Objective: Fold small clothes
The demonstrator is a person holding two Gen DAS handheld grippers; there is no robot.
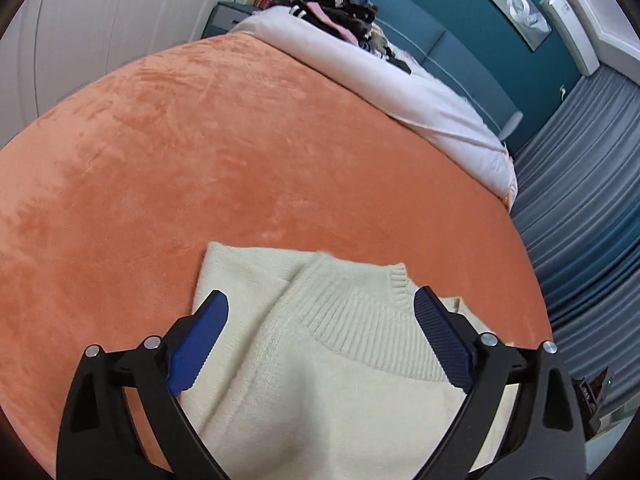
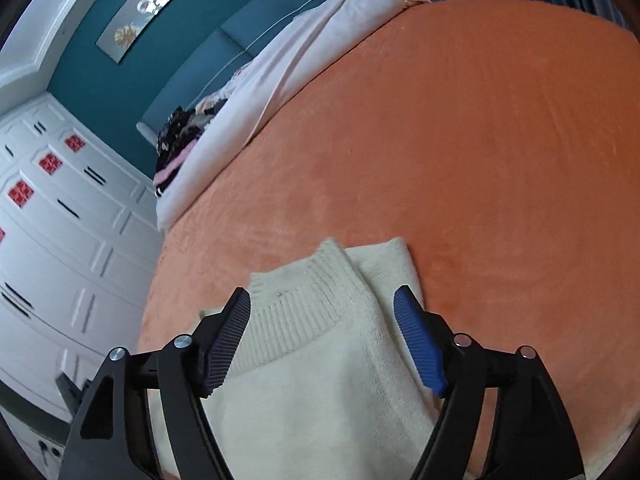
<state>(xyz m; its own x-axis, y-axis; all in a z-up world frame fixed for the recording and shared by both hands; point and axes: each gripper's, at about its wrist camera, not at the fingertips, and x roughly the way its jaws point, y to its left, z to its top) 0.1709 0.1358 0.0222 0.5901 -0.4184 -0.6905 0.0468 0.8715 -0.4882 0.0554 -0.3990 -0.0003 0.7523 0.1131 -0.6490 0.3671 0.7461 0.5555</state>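
A cream knit sweater lies folded on the orange blanket, its ribbed collar on top and pointing away from me. My left gripper is open, its blue fingers apart just above the sweater on both sides of the collar, holding nothing. In the right wrist view the same sweater lies under my right gripper, which is open and empty, its fingers spread over the collar and the folded edge.
The orange blanket covers the bed. A pale pink duvet is bunched at the head end, with a pile of dark clothes beyond it. Teal headboard, grey curtains and white wardrobe doors surround the bed.
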